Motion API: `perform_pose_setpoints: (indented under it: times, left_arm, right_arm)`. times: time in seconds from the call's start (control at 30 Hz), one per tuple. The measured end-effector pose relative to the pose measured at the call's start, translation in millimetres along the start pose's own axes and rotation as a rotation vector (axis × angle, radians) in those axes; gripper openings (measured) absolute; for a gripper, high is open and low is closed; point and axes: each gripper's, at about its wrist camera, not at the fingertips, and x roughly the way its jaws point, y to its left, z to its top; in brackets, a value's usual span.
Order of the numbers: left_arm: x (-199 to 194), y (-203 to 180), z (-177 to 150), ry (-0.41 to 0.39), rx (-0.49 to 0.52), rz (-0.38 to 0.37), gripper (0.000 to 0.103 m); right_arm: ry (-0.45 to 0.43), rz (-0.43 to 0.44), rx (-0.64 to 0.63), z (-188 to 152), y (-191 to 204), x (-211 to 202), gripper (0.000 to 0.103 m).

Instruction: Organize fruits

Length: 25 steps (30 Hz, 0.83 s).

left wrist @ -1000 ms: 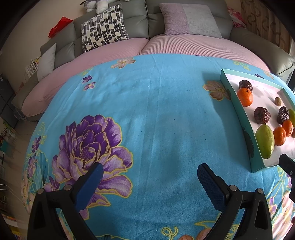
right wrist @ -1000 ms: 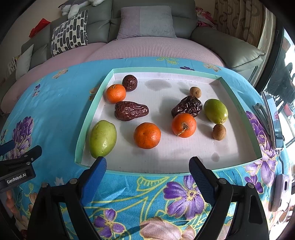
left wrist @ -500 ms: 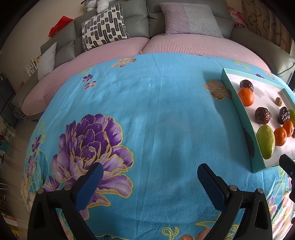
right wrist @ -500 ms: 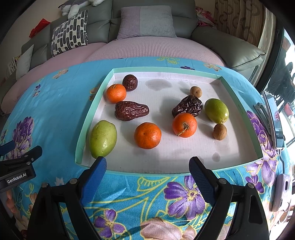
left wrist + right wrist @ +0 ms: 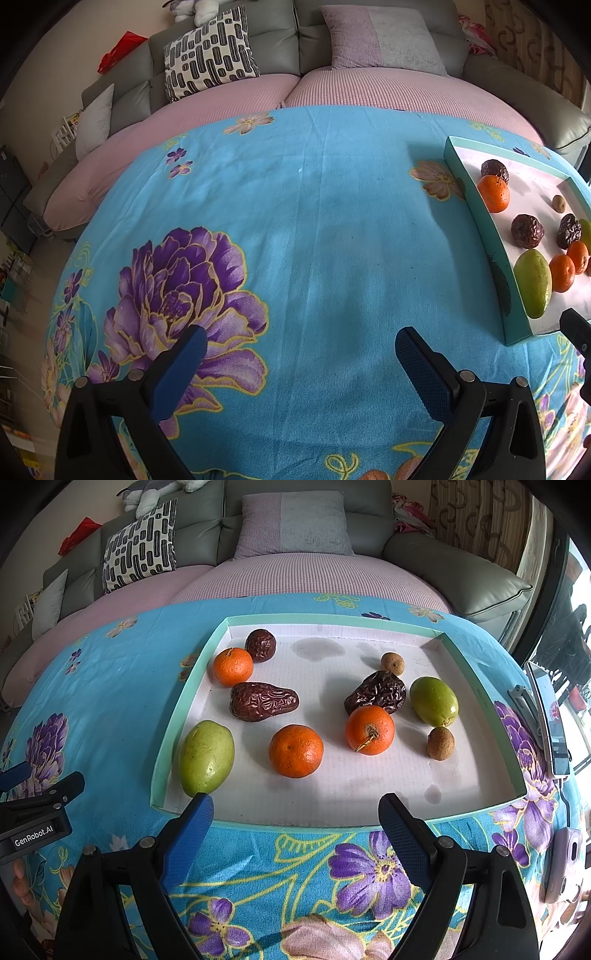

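Note:
A shallow white tray with a teal rim [image 5: 184, 709] [image 5: 480, 229] lies on a blue floral cloth. It holds three oranges [image 5: 295, 750] [image 5: 369, 730] [image 5: 232, 666], two green mangoes [image 5: 206, 757] [image 5: 434, 700], three wrinkled dark fruits [image 5: 263, 701] [image 5: 376, 696] [image 5: 260, 645] and two small brown longans [image 5: 440, 743] [image 5: 392, 663]. My right gripper [image 5: 295, 814] stands open at the tray's near edge, empty. My left gripper [image 5: 301, 345] is open over bare cloth, left of the tray, also empty.
A grey sofa with pink covers and cushions [image 5: 210, 55] runs behind the table. A phone on a stand [image 5: 546, 716] and a small lilac camera [image 5: 561, 864] sit at the right table edge. The left gripper's body [image 5: 37, 812] shows at the right view's left.

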Motion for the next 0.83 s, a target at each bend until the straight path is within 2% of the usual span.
perform_pose_setpoints:
  times: [0.83]
  left_arm:
    - [-4.6,0.0,-0.9,-0.006,-0.012,0.009,0.103]
  right_arm:
    - [0.000,0.001,0.000,0.1,-0.1,0.1,0.091]
